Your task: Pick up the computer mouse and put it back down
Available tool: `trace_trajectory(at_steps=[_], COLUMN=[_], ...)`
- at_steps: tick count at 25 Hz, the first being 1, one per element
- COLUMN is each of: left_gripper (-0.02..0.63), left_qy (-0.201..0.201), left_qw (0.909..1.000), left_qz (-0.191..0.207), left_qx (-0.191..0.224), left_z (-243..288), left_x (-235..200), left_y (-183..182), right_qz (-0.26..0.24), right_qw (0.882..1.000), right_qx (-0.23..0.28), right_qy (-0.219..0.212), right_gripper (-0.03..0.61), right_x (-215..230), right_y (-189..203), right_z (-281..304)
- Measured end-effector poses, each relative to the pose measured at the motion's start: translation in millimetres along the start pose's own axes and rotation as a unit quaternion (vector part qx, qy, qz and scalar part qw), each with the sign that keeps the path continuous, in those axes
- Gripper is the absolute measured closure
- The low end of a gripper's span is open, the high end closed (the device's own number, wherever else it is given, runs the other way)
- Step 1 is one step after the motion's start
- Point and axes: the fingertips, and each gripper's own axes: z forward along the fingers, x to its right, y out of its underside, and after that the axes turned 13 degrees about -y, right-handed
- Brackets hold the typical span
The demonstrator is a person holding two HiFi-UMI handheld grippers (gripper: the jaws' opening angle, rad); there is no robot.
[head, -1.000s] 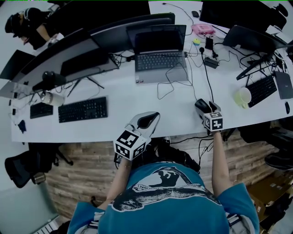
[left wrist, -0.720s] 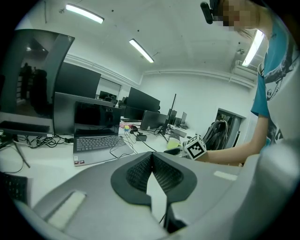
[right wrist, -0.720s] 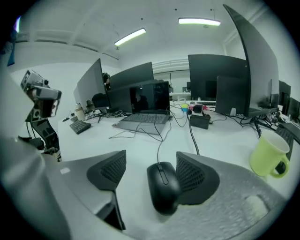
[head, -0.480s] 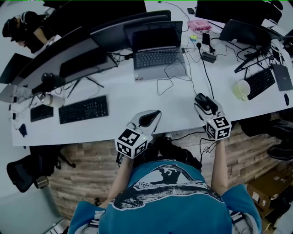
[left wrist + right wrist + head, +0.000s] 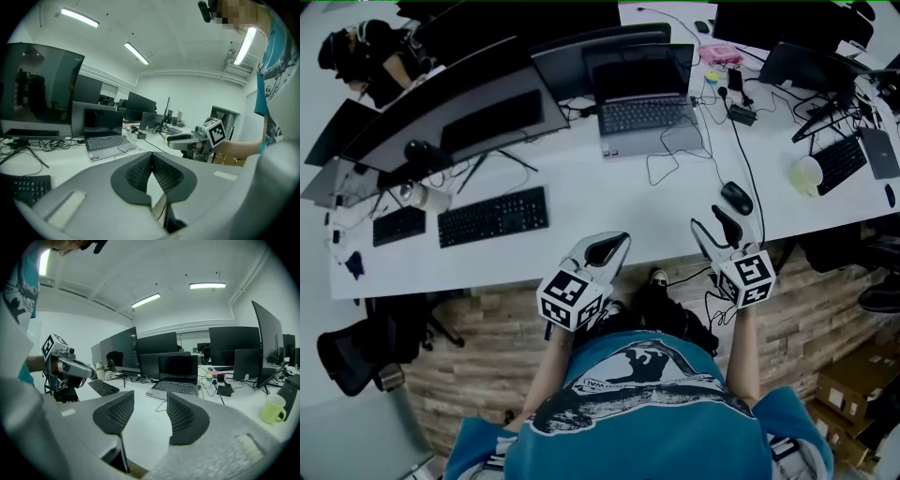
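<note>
One black computer mouse (image 5: 737,197) lay on the white desk (image 5: 581,202), just beyond the tips of the right gripper (image 5: 713,229) and clear of them. That gripper's jaws stood partly apart and were closing, with nothing between them but bare desktop. The left gripper (image 5: 602,248) hung at the desk's near edge, its pads pressed together and empty.

Across the long desk sat an open laptop (image 5: 644,98), a black keyboard (image 5: 494,217), a wide curved monitor (image 5: 459,117) and a pale green mug (image 5: 807,173), with loose cables (image 5: 675,159) looping between them. Wood-plank flooring (image 5: 478,347) ran beneath the desk, where the person in a teal shirt (image 5: 647,412) stood. More dark screens lined the open office behind.

Only the head view took in the mouse and the floor. The two gripper views, looking level across the desktop, showed instead the white ceiling and its strip lights (image 5: 207,285). Each of them also caught the other gripper's marker cube (image 5: 213,132) off to one side.
</note>
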Motion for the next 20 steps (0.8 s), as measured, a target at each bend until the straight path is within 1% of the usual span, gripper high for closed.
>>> trace_trajectory(at_steps=[5, 10, 14, 16, 17, 20], left_gripper=[0.598, 0.598, 0.598, 0.598, 0.598, 0.598], left_qy=[-0.006, -0.007, -0.005, -0.004, -0.005, -0.009], left_qw=[1.0000, 0.9999, 0.9999, 0.9999, 0.9999, 0.9998], left_qz=[-0.005, -0.009, -0.012, -0.013, -0.013, -0.015], left_qx=[0.006, 0.006, 0.006, 0.009, 0.010, 0.012], left_z=[-43, -78, -103, -115, -120, -135], left_x=[-17, -24, -25, -24, -24, -27], left_y=[14, 36, 53, 60, 63, 72], right_qz=[0.014, 0.025, 0.021, 0.021, 0.020, 0.018], right_qw=[1.000, 0.999, 0.998, 0.998, 0.998, 0.998], right_qx=[0.017, 0.039, 0.042, 0.044, 0.044, 0.041], right_qy=[-0.010, -0.023, -0.029, -0.032, -0.034, -0.041], right_gripper=[0.404, 0.483, 0.531, 0.566, 0.577, 0.577], right_x=[-55, -105, -136, -150, -156, -176], right_y=[-4, -5, -4, -2, -1, 3], right_z=[15, 23, 28, 29, 30, 32])
